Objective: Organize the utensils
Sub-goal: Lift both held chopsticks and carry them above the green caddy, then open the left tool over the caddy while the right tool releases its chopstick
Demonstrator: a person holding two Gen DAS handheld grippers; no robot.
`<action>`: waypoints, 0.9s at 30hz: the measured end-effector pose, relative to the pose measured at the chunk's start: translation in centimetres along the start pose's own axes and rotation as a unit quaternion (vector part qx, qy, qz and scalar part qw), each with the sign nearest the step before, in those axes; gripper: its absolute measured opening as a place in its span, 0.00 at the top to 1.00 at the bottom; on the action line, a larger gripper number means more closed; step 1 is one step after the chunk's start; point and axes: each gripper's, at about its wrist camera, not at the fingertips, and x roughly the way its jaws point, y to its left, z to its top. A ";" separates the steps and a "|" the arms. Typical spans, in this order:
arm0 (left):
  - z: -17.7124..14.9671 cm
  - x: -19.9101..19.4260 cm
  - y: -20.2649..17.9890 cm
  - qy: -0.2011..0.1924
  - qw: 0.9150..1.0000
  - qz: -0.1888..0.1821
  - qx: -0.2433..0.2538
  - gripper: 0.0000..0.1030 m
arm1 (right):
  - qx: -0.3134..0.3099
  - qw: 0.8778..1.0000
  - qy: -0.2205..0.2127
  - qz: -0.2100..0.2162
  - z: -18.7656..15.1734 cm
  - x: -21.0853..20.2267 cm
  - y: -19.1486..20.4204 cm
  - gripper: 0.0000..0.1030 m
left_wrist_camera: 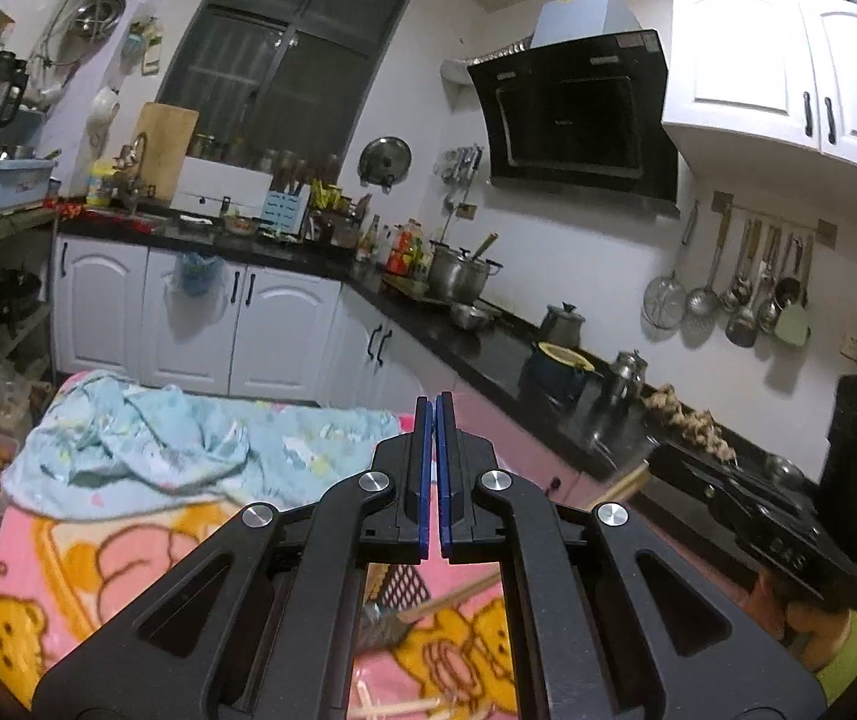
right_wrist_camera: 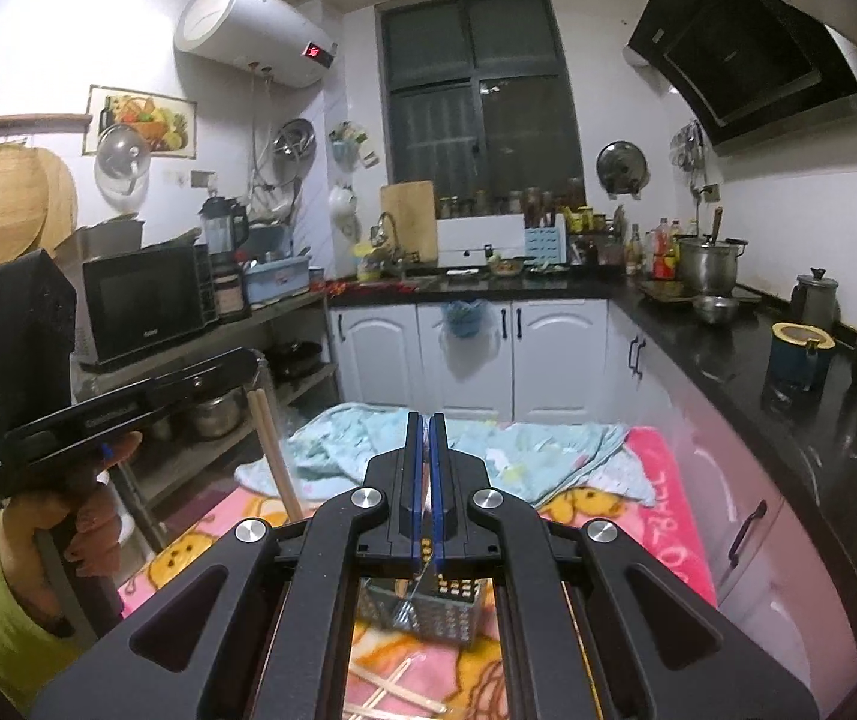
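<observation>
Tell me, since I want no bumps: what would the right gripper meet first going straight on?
Probably the blue cloth on the pink blanket, just past the right gripper. If it clears that, the white cabinets come next; depth is unclear.

My chopsticks (right_wrist_camera: 395, 684) — pale wooden sticks — lie scattered on the pink blanket at the bottom centre of the right view. Just above them stands the perforated metal holder (right_wrist_camera: 428, 615), upright; another pair (right_wrist_camera: 272, 450) hangs at centre left.
</observation>
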 end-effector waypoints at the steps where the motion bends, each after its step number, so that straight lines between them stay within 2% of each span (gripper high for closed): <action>1: 0.3 0.4 0.1 -0.001 1.000 0.003 -0.001 1.00 | 0.002 1.000 -0.002 -0.004 0.2 0.2 -0.2 0.98; 12: 1.2 5.5 0.7 -0.004 1.000 0.023 -0.005 1.00 | -0.004 0.999 -0.005 -0.040 0.7 2.7 -1.1 0.98; 18: -0.2 8.0 2.3 0.004 0.999 0.034 -0.021 1.00 | -0.008 0.998 0.013 -0.056 -0.5 5.5 -1.7 0.98; 27: -3.6 10.4 4.4 0.042 0.998 0.037 -0.036 1.00 | 0.011 0.997 0.058 -0.043 -3.3 9.6 -1.8 0.98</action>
